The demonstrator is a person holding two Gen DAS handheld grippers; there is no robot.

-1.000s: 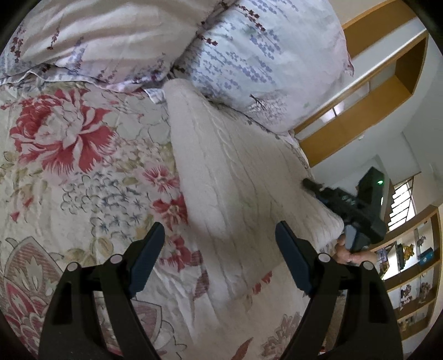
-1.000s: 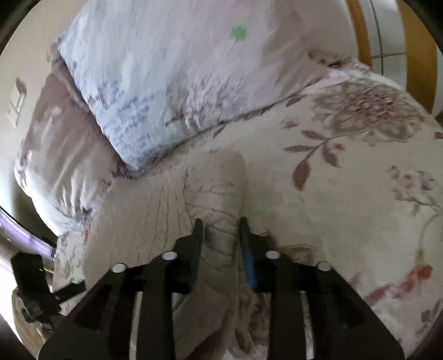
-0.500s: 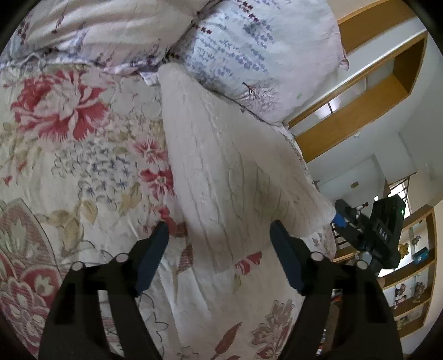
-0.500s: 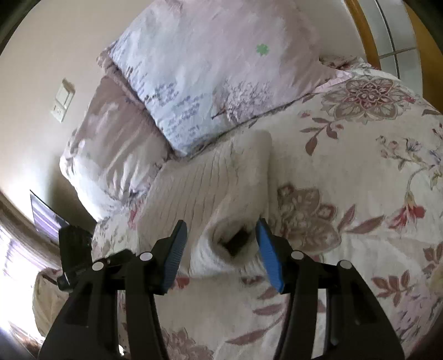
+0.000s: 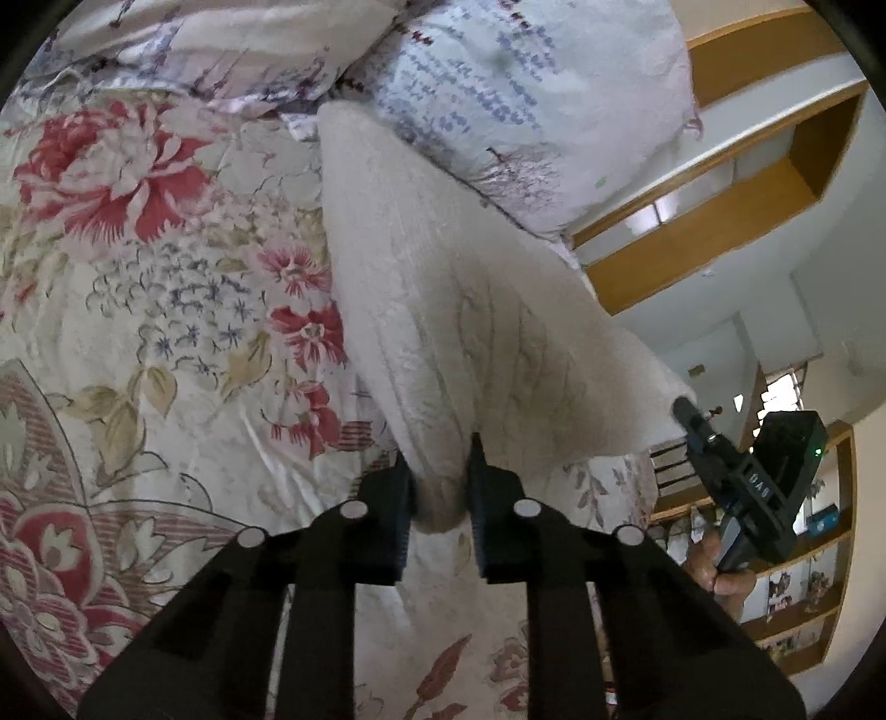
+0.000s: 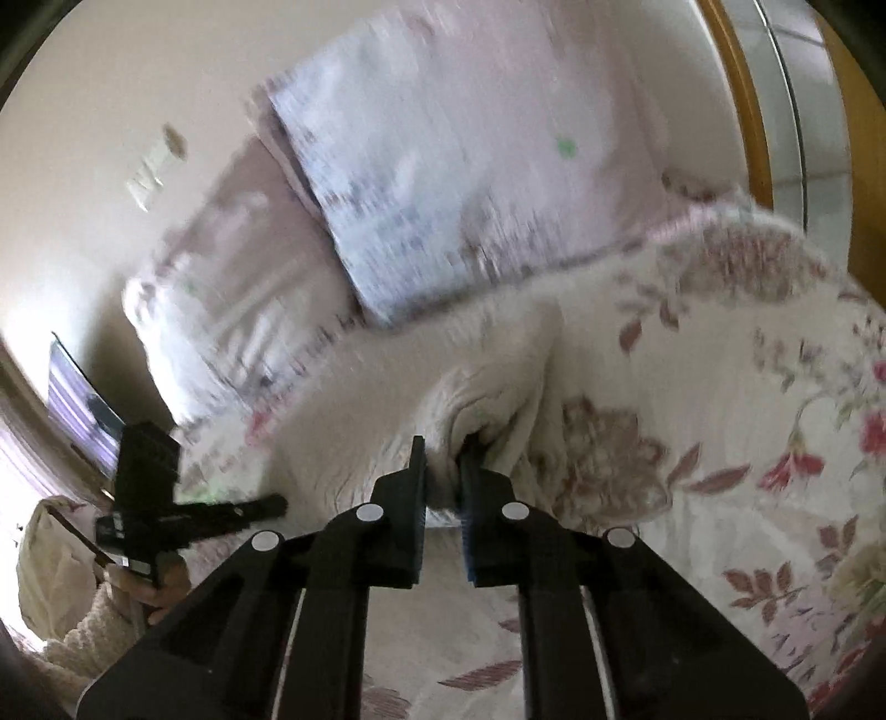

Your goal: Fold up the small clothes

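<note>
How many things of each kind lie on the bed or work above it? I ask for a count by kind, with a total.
Knitted white garment: 1
Pillows: 2, a blue-printed pillow and a pink pillow
Grippers: 2, the left gripper and the right gripper, each shut on the garment
Total: 5

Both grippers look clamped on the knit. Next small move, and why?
Probably lift both together and carry the near edge toward the pillows. The left gripper and right gripper are each shut on a near corner of the white knit garment, which lies lengthwise on the floral bedspread, far end at the pillows. That would fold it in half.
</note>
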